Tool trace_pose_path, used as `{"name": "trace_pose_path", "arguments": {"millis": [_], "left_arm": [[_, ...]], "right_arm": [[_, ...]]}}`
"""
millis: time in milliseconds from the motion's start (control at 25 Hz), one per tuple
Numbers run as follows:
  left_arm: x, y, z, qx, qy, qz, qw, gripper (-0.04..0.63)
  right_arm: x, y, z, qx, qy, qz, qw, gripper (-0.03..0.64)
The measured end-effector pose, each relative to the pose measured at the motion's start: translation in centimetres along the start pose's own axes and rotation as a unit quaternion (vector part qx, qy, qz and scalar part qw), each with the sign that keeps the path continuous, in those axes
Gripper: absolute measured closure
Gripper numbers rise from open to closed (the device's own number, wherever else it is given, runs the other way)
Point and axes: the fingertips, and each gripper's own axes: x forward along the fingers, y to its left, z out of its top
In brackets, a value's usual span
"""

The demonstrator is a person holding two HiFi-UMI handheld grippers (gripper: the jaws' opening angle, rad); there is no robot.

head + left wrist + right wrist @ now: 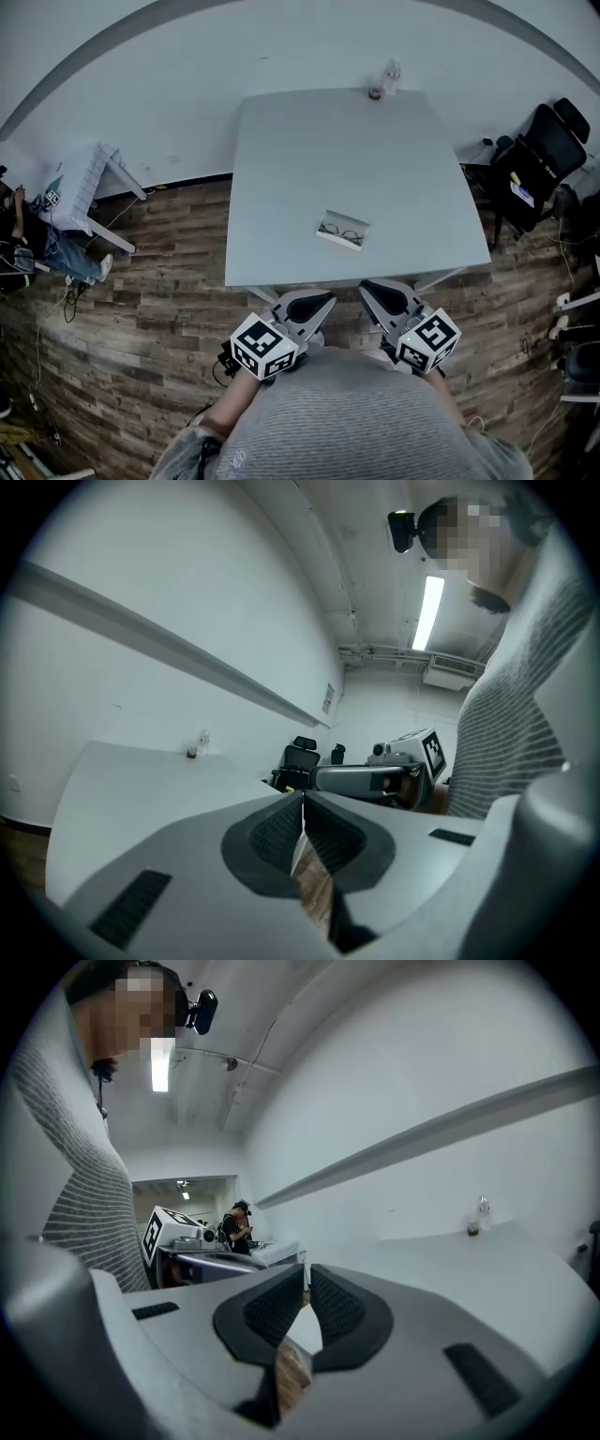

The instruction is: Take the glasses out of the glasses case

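Glasses case (330,240): small, pale, rectangular, lying open near the front edge of the worktop, slightly right of centre. Nothing touches it.

Worktop (356,159): large square, pale grey top, standing on wood-plank floor against a white wall. A clear plastic bottle (391,75) and a small dark-filled cup (375,93) stand together at its far edge, well apart from the case.

Thin dark-rimmed glasses (342,232) lie inside the case, lenses side by side. Whether the arms are folded is too small to tell.

Progress, judged: nothing of the task is done. The case looks already opened, so what is left is the whole removal: reach in, take the frame, lift it clear, set it on the worktop. One gripper may need to steady the case, since it looks light and could slide.

Left gripper (317,305): held close to the person's body, short of the worktop's front edge, well away from the case. In the left gripper view the jaws meet along a closed seam (303,803) with nothing between them.

Right gripper (382,294): beside the left one, likewise short of the worktop edge. In the right gripper view its jaws are together (307,1283), and empty.

Both must open before any grasp.
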Motion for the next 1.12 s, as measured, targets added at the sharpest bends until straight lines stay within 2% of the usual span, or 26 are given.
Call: {"name": "trace_pose_path", "arguments": {"millis": [360, 480, 600, 720, 840, 1080, 1120], "left_arm": [[0.9, 4.3, 0.8, 0.009, 0.008, -0.028, 0.9995, 0.581], [0.9, 5.6, 0.9, 0.006, 0.007, -0.029, 0.9995, 0.581], [0.8, 6.3, 1.2, -0.001, -0.003, -0.028, 0.9996, 0.581], [0.9, 6.9, 1.5, 0.0, -0.012, -0.019, 0.9998, 0.581], [0.8, 8.0, 1.8, 0.002, -0.022, 0.007, 0.9997, 0.583], [0.4, 9.0, 1.7, -0.006, -0.02, 0.025, 0.9995, 0.583], [0.5, 9.0, 1.4, -0.004, -0.016, 0.027, 0.9995, 0.583]], "right_arm": [[3.3, -1.9, 0.4, -0.002, 0.003, -0.025, 1.0, 0.603], [3.8, -2.7, 0.2, -0.005, 0.008, -0.04, 0.999, 0.603], [4.5, -2.6, 0.3, -0.014, 0.012, -0.035, 0.999, 0.603], [5.2, -2.7, 0.4, -0.021, 0.018, -0.029, 0.999, 0.603], [5.8, -3.6, -0.1, -0.023, 0.03, -0.027, 0.999, 0.603], [7.0, -5.4, -3.3, -0.091, 0.103, -0.011, 0.99, 0.595], [7.1, -5.4, -3.4, -0.096, 0.109, -0.006, 0.989, 0.577]]}}
